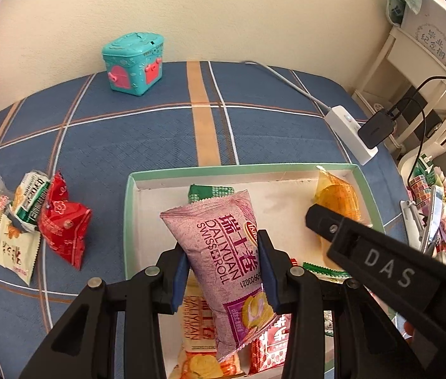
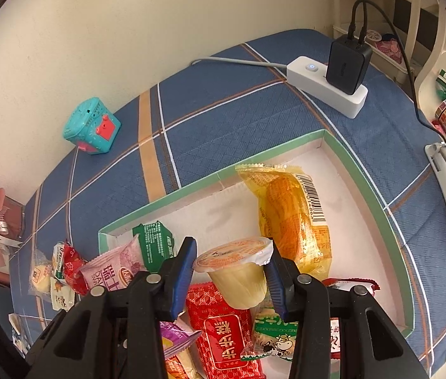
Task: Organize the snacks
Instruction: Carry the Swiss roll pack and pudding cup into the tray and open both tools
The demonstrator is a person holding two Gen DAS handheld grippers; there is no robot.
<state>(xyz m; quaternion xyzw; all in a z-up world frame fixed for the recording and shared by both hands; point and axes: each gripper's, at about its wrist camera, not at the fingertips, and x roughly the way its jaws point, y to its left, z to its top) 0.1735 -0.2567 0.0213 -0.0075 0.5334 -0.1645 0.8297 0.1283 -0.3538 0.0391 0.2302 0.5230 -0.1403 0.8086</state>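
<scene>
Holding a purple roll pack point(image 1: 223, 262) tight in the left claw point(image 1: 224, 273) and a jelly cup point(image 2: 237, 271) tight in the right claw point(image 2: 231, 273), both up over the green box point(image 1: 242, 168), each claw shut only as far as its snack allows. Best to lower the cup flat into the bare white spot of the box just beside the yellow bag point(image 2: 295, 218), lid up, then lay the purple pack down near the green pack point(image 1: 210, 191) at the far side of the box. Then back for the little pile of snacks point(image 1: 27, 218) outside the box, on its left side, on the blue cloth point(image 1: 147, 139).
</scene>
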